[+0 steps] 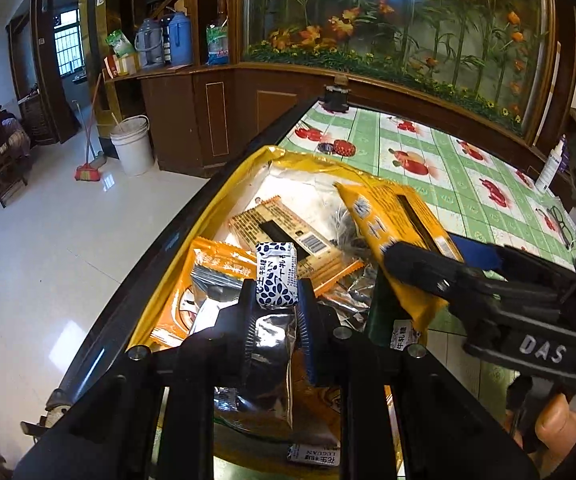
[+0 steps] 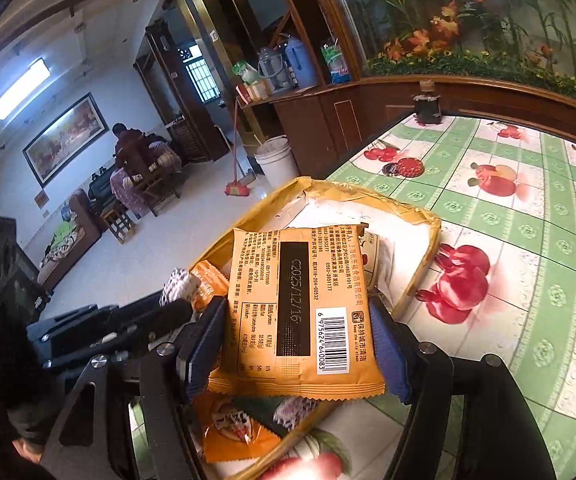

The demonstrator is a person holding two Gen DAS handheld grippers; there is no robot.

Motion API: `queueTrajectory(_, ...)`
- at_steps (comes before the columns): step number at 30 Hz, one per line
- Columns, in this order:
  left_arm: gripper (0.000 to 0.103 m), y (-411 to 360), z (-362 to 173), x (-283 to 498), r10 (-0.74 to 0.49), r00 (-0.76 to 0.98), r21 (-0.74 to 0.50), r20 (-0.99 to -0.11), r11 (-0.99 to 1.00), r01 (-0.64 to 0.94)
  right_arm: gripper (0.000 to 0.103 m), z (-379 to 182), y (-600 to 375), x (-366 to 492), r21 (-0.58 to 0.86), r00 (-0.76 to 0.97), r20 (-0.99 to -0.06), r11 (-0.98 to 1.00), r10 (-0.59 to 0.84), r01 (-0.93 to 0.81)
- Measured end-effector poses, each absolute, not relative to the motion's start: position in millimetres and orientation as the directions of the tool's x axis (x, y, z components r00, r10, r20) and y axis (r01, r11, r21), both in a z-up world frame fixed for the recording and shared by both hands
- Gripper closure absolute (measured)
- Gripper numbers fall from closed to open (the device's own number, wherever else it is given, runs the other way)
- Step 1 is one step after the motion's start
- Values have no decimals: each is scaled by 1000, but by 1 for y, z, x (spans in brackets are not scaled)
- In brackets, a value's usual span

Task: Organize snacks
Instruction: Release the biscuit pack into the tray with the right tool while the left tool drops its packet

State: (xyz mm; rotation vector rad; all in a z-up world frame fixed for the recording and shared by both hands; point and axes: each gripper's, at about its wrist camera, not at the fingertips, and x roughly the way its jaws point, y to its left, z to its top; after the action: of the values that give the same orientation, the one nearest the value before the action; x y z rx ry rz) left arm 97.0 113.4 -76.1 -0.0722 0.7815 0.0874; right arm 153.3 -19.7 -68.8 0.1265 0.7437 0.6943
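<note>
Yellow box [image 1: 192, 240] at the table's near-left edge, lid off, fruit-print tablecloth [image 1: 428, 148] beneath.

Left gripper [image 1: 277, 292] — clenched on one small blue-and-white candy [image 1: 275, 276], held over the box's near end.

Right gripper [image 2: 296, 320] — grasping one orange snack packet [image 2: 300, 304], barcode side up, above the box's right side.

Counted in the box: two more orange packets — one barcode-up [image 1: 288, 236] at centre, one [image 1: 216, 268] at its left wall — plus silver foil wrappers [image 1: 272, 344], number unclear. One more blue-and-white candy [image 1: 314, 454] lies at the box's near end.
</note>
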Motion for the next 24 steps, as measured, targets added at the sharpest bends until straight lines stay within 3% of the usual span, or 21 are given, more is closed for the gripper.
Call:
queueTrajectory(6,81,113,-80,102,68,700,-11,-711,994,-108,33,-79,-3,175,335,506,-607,775,613,-536)
queueTrajectory(7,71,114,-81,103,68,698,-11,-713,994,-108,33,-81,-2,176,334,504,-609,775,612,-536)
queueTrajectory(8,49,115,-81,103,69,698,-12,-713,994,-111,33,-82,0,178,332,499,-615,775,610,-538)
queueTrajectory(10,17,118,-79,101,84,704,-13,-705,991,-132,31,-83,3,181,333,496,-618,774,610,-538)
queueTrajectory(12,17,122,-78,100,82,712,-24,-697,990,-137,30,-84,2,183,345,488,-615,768,619,-540)
queueTrajectory(14,17,126,-76,99,89,713,-26,-696,988,-149,17,-82,-1,183,348,492,-613,770,618,-534)
queueTrajectory(24,17,131,-54,67,108,763,-27,-638,987,-161,15,-53,-44,152,338,539,-554,764,634,-550)
